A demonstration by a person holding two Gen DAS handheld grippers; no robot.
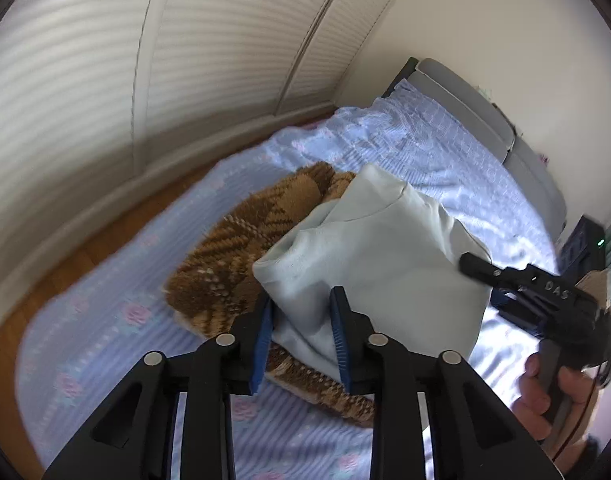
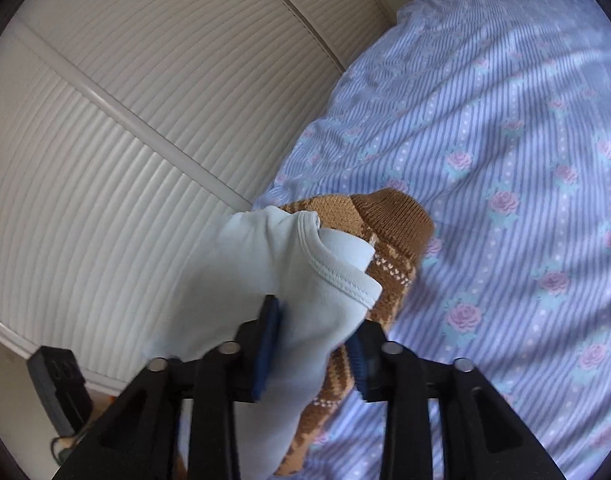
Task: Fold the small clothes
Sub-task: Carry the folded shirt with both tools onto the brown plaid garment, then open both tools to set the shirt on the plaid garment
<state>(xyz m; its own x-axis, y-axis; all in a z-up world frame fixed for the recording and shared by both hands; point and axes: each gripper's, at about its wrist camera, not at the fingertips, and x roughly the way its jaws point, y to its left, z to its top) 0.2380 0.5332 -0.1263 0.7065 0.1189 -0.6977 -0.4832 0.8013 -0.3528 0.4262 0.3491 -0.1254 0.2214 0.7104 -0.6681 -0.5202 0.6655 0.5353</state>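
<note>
Pale blue garment [image 1: 381,248]: a small, soft piece of clothing, bunched up at the centre of the left wrist view, draped over the brown sweater; its stitched hem shows at the middle of the right wrist view [image 2: 329,272].
Brown sweater [image 1: 241,248]: a patterned knit lying on the bed, left of centre in the left wrist view, partly under the pale blue garment; its ribbed cuff pokes out at the centre of the right wrist view [image 2: 393,216].
Left claw [image 1: 301,340]: lower centre of its own view, blue pads narrowly parted, a fold of the pale blue garment between them; whether the pads press on it I cannot tell.
Right claw [image 2: 313,356]: lower centre of its own view, pads somewhat apart with the pale blue garment between them; grip unclear. It also shows at the right edge of the left wrist view [image 1: 481,276].
Hand [image 1: 545,392]: lower right of the left wrist view, wrapped around the right claw's handle.
Bed [image 2: 505,140]: lilac striped sheet with pink roses, under everything.
Wardrobe doors [image 1: 105,60]: cream, slatted, upper left.
</note>
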